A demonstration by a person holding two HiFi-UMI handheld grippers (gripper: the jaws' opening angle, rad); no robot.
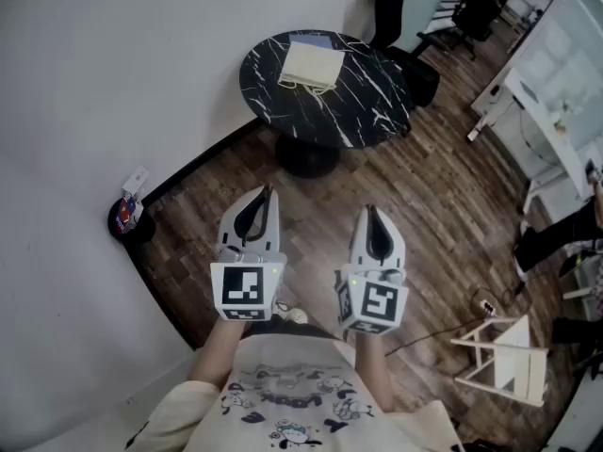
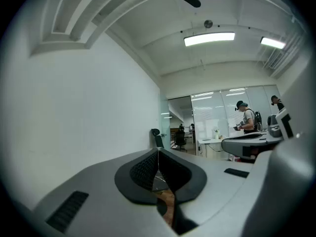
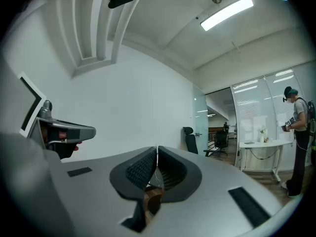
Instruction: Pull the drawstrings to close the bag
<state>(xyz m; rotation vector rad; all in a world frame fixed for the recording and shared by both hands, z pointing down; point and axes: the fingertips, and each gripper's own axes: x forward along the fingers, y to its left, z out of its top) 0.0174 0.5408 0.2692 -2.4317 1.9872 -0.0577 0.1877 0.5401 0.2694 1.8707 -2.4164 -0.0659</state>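
On the round black marble table (image 1: 377, 111), toward its far left edge: a flat cream drawstring bag (image 1: 313, 64), lying alone, cord ends just visible at its near side. Well short of that table, above the wood plank floor (image 1: 443, 215): the left gripper (image 1: 268, 192) and the right gripper (image 1: 369, 211), side by side, held level, tips aimed toward the table. Seen along the left gripper (image 2: 158, 152): jaws clenched, ribbed pads pressed together at the tip, nothing caught between. Seen along the right gripper (image 3: 157, 149): likewise clamped tight and empty. No contact with the bag from either one. Beyond the table's far right edge, a black office chair (image 1: 388, 8); along the left, a plain white wall (image 1: 113, 73). Far off in both gripper views, a standing person (image 3: 297, 132) beside white desks.
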